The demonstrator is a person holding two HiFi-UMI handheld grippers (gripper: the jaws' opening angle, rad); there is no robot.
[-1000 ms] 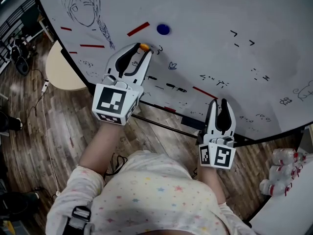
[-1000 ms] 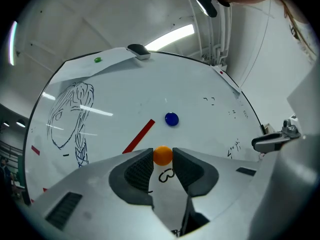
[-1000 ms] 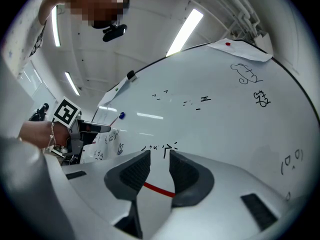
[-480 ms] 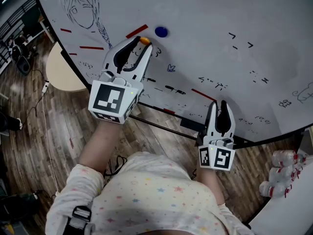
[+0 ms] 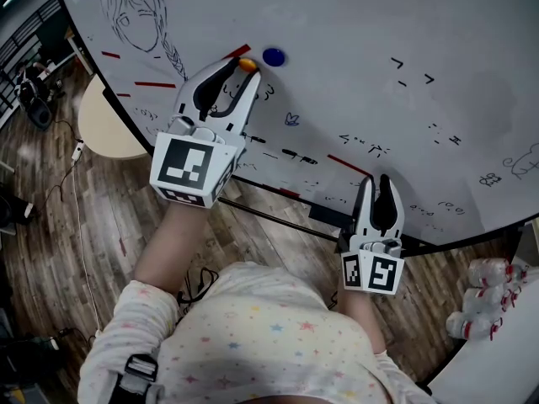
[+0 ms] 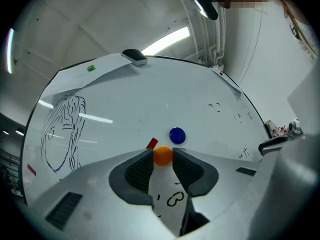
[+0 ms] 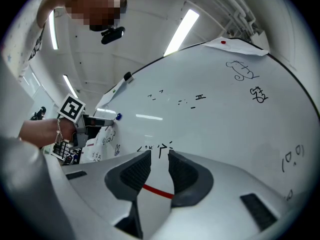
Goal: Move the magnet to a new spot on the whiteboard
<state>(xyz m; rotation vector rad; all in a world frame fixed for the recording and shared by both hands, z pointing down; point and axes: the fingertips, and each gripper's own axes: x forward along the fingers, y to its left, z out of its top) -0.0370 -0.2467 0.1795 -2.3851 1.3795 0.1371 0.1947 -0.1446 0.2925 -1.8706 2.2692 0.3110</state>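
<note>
Two grippers tilt up toward the whiteboard (image 5: 354, 23). Our left gripper (image 5: 243, 66) pinches the orange magnet (image 6: 162, 155), just beside a blue magnet (image 5: 273, 56). Our right gripper (image 5: 376, 179) sits by the lower edge, jaws slightly parted, empty. Only the left gripper view shows the top edge's green magnet (image 6: 90, 68).

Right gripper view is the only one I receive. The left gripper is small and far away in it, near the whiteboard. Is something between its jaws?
Observer: Yes. The left gripper is shut on an orange magnet.
Operator: What is next to that magnet?
Observer: A short red mark on the whiteboard, just left of the magnet in the left gripper view.
Operator: Is anything drawn further left?
Observer: A line drawing of a girl with a braid.
</note>
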